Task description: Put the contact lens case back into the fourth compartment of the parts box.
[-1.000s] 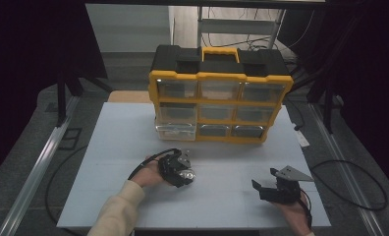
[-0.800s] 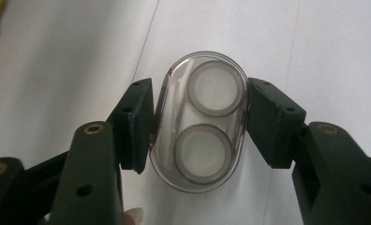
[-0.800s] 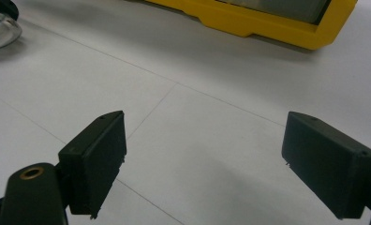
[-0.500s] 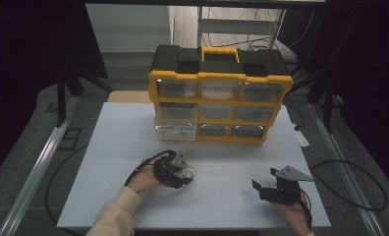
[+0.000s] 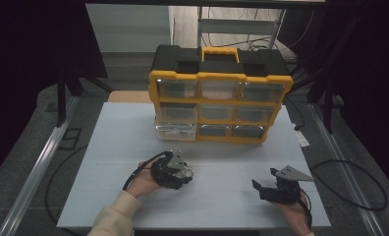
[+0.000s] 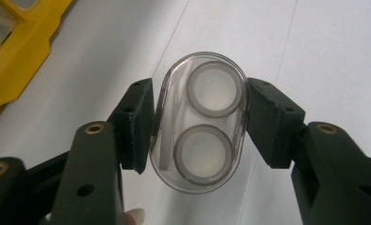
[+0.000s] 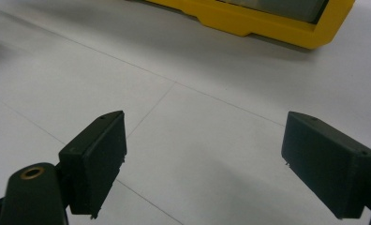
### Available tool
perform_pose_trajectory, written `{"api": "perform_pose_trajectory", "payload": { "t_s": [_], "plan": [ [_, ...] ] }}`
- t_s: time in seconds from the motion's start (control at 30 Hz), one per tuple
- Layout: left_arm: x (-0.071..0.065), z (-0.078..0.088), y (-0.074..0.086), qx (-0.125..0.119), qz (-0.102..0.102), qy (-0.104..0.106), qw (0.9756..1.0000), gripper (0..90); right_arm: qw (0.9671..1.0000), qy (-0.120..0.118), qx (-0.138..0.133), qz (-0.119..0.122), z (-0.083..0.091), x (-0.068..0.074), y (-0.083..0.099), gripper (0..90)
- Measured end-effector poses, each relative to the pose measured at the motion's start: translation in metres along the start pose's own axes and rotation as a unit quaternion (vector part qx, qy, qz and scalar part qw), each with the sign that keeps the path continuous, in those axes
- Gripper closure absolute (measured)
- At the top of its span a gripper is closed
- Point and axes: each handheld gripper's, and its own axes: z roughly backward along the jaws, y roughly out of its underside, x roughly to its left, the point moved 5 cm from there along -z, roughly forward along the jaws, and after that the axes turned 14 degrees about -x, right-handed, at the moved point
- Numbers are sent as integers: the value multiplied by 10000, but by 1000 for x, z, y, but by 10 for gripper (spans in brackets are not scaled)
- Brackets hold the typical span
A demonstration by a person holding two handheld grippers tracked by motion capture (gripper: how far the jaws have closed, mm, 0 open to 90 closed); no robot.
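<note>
The left claw (image 6: 198, 126) is clamped on a clear oval case (image 6: 200, 123), one black pad pressed to each long side, so the case sits squarely between the jaws and just above the table (image 6: 315, 56); in the high view this claw (image 5: 179, 172) sits left of centre, near the front of the table. The right claw (image 7: 204, 164) stands with its jaws wide apart and nothing between them, bare board under and ahead of it; seen from above it (image 5: 271, 189) lies near the front right corner, well apart from the left one. The table is a flat, pale board with thin seam lines across it, and open board lies between the two claws and on out to its left and right edges. Beyond both claws, toward the far edge, stands a yellow and black bin (image 5: 220, 93) with rows of clear drawers, its yellow base close ahead of the right claw (image 7: 263, 21). Past the table edges the room is dark, with grey floor, metal rails at either side and loose cable on the right. The case is see-through plastic with rounded ends, and two grey-rimmed round wells lie one behind the other inside it, a pale strip running along one side
</note>
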Motion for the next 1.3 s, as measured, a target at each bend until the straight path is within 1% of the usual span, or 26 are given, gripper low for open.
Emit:
{"api": "perform_pose_trajectory", "payload": {
  "t_s": [0.17, 0.37, 0.63, 0.87, 1.0, 1.3],
  "plan": [
    [0, 3, 1, -43, 10, -46, 10000, 453, 10000, -12, -2, -5, 0, 0, 0, 150],
    [-3, 11, -2, -203, 21, -131, 9997, 454, 10000, -18, -8, -2, 0, 0, 0, 149],
    [-6, 15, -6, -303, 63, -154, 9994, 455, 10000, -53, -16, -15, 0, 1, 0, 144],
    [-7, 20, -8, -432, 109, -233, 9987, 456, 10000, -73, -10, -21, 0, 1, 0, 140],
    [-8, 24, -9, -539, 186, -207, 9982, 457, 10000, -68, -14, -21, 0, 1, 0, 140],
    [-7, 26, -10, -589, 195, -307, 9976, 459, 10000, -73, -12, -24, -1, 2, 0, 140]
  ]
}}
